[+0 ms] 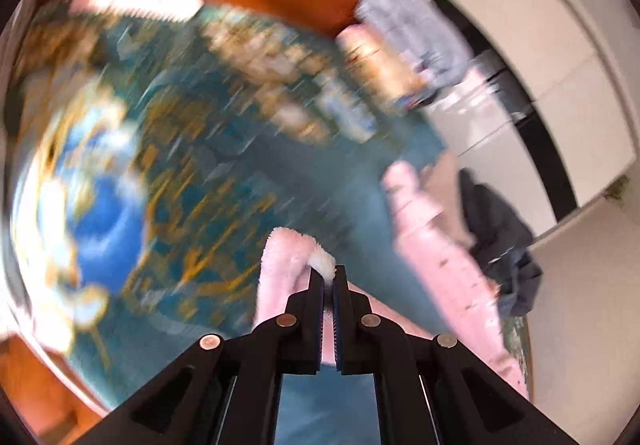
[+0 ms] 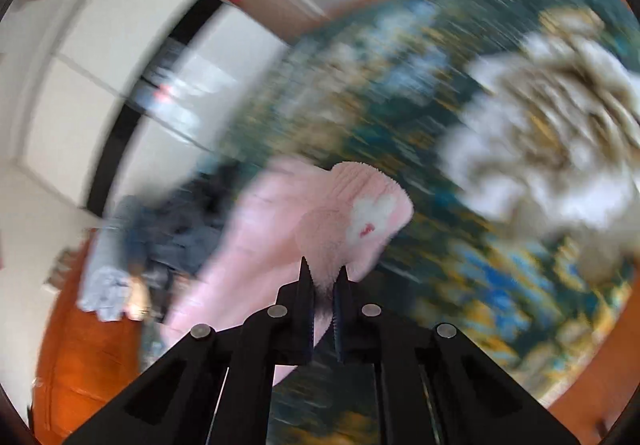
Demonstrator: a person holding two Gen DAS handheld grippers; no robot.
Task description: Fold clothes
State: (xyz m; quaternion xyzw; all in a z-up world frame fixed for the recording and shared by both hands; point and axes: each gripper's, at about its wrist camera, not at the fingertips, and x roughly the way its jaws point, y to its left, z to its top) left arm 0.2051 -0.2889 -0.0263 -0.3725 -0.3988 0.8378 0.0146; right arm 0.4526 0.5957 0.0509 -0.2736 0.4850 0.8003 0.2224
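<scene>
Item: fluffy pink fleece garment (image 2: 320,213) with white patch, lifted over patterned teal-and-gold rug (image 1: 200,165).
Held at two edges: left gripper (image 1: 329,277) clamped on one fuzzy hem, right gripper (image 2: 323,277) pinched into the pile.
Handling, judged: light, soft, limp, non-fragile; prone to sagging between holds.
Best taken at corners or hems.

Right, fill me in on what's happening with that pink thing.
A person is holding one fluffy pink fleece garment with both handheld grippers. The left gripper is shut on a pink-and-white edge of it, and the right gripper is shut on another part. It hangs above the teal patterned rug. Both views are motion-blurred. A dark grey clothes heap lies nearby.
</scene>
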